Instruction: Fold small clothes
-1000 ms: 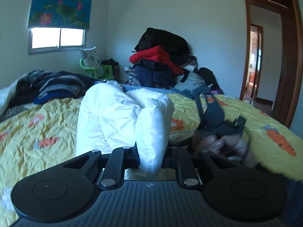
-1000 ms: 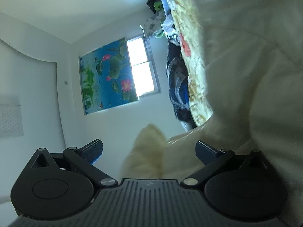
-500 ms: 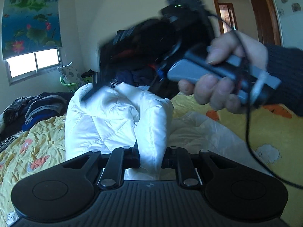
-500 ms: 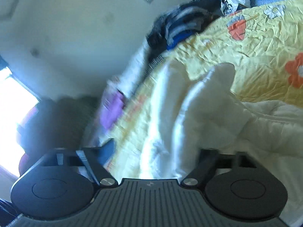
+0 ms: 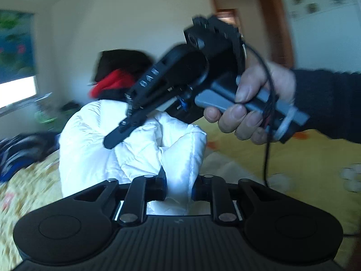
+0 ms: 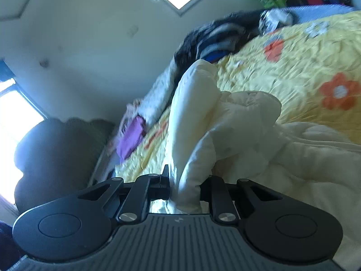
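A small white padded jacket is held up over a yellow flowered bedsheet. My left gripper is shut on a fold of the jacket's fabric. My right gripper is shut on another fold of the same jacket, which looks cream in the right wrist view. In the left wrist view the right gripper, held in a bare hand, reaches over the top of the jacket, its fingers pointing down and left.
A pile of dark and red clothes lies behind the jacket. Dark striped clothes and a purple item lie on the bed. A wooden door frame stands at the right.
My right gripper was open a second ago and has shut on a fold of the jacket. It has swung up over the jacket. My left gripper keeps its hold.
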### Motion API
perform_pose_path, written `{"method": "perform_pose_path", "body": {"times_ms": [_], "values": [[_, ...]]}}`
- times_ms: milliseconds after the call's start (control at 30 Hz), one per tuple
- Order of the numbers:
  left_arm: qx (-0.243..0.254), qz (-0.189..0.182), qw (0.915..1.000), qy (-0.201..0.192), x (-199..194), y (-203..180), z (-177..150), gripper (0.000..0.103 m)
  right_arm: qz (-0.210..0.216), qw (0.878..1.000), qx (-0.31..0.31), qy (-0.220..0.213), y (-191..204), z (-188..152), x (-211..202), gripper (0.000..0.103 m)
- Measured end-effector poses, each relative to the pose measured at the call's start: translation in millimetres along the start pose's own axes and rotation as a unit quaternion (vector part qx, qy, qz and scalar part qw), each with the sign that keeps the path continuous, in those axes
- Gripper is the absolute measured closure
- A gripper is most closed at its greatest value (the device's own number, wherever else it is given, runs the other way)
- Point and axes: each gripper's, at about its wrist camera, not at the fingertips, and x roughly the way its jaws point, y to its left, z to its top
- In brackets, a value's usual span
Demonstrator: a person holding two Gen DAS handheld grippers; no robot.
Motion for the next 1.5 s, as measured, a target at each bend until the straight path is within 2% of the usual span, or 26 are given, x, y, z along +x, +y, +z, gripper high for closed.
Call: {"method": "perform_pose_path", "body": {"times_ms": [33,67,100,133,233,267,367,467,567,667,733,800,867,900,967,1067,1100,1133,1200,1300,1367,1400,1500], "values": [[0.001,-0.03,0.9996,0.001,-5,3,4,0.065,0.001,1.0,0.007,-0.012,-5,-3,-14,0.084],[-0.001,-0.057,0.9984,0.003,-11,7,7,0.056,-0.003,1.0,0.014,-0.022,-12,-8,-28,0.084],[-0.013,-0.081,0.9966,0.003,-17,13,10,0.038,-0.013,0.999,0.022,-0.031,-19,-13,-40,0.084],[-0.027,-0.105,0.9941,-0.003,-23,21,13,0.03,-0.023,0.998,0.033,-0.039,-29,-19,-52,0.084],[-0.07,-0.154,0.9855,-0.017,-34,45,24,0.03,-0.06,0.994,0.072,-0.06,-61,-39,-79,0.084],[-0.075,-0.149,0.9857,-0.025,-33,51,29,0.03,-0.07,0.992,0.087,-0.067,-71,-45,-85,0.084],[-0.044,-0.088,0.9939,-0.049,-10,51,35,0.025,-0.09,0.984,0.124,-0.085,-97,-66,-100,0.084],[-0.042,-0.05,0.9979,0.006,47,49,29,0.025,-0.096,0.98,0.145,-0.098,-111,-86,-105,0.084],[-0.057,-0.045,0.9958,0.057,90,43,15,0.025,-0.107,0.976,0.156,-0.11,-115,-103,-109,0.084],[-0.005,-0.024,0.9974,0.067,114,30,-4,0.021,-0.114,0.969,0.186,-0.119,-131,-122,-112,0.083],[0.02,-0.014,0.997,0.074,123,28,-17,0.021,-0.109,0.963,0.209,-0.131,-140,-130,-114,0.074],[0.022,-0.017,0.9963,0.082,130,26,-23,0.021,-0.118,0.956,0.228,-0.143,-145,-133,-120,0.06],[0.021,-0.019,0.996,0.085,135,22,-20,0.02,-0.121,0.951,0.238,-0.156,-144,-131,-134,0.055],[0.023,-0.017,0.996,0.085,136,22,-21,0.02,-0.12,0.947,0.241,-0.173,-142,-128,-143,0.05],[0.023,-0.019,0.9961,0.083,136,17,-19,0.02,-0.13,0.939,0.231,-0.219,-134,-120,-164,0.049],[0.013,-0.025,0.9958,0.088,143,12,-20,0.02,-0.18,0.919,0.175,-0.305,-105,-98,-183,0.049],[0.008,-0.026,0.9955,0.091,142,12,-19,0.019,-0.176,0.92,0.141,-0.321,-90,-87,-182,0.048],[0.003,-0.027,0.9953,0.093,144,13,-18,0.019,-0.163,0.926,0.113,-0.32,-80,-75,-174,0.047],[0.001,-0.027,0.995,0.096,143,10,-18,0.019,-0.152,0.944,0.052,-0.287,-55,-48,-145,0.029],[-0.001,-0.028,0.9946,0.1,146,10,-20,0.019,-0.188,0.959,-0.025,-0.209,-44,-18,-88,0.027],[-0.005,-0.028,0.9945,0.101,147,11,-20,0.019,-0.217,0.963,-0.032,-0.159,-58,-3,-53,0.029],[-0.007,-0.028,0.9945,0.101,147,11,-21,0.019,-0.237,0.961,-0.036,-0.14,-67,3,-38,0.03],[-0.017,-0.03,0.9944,0.1,150,14,-22,0.019,-0.271,0.955,-0.035,-0.118,-86,-1,-18,0.031]]}}
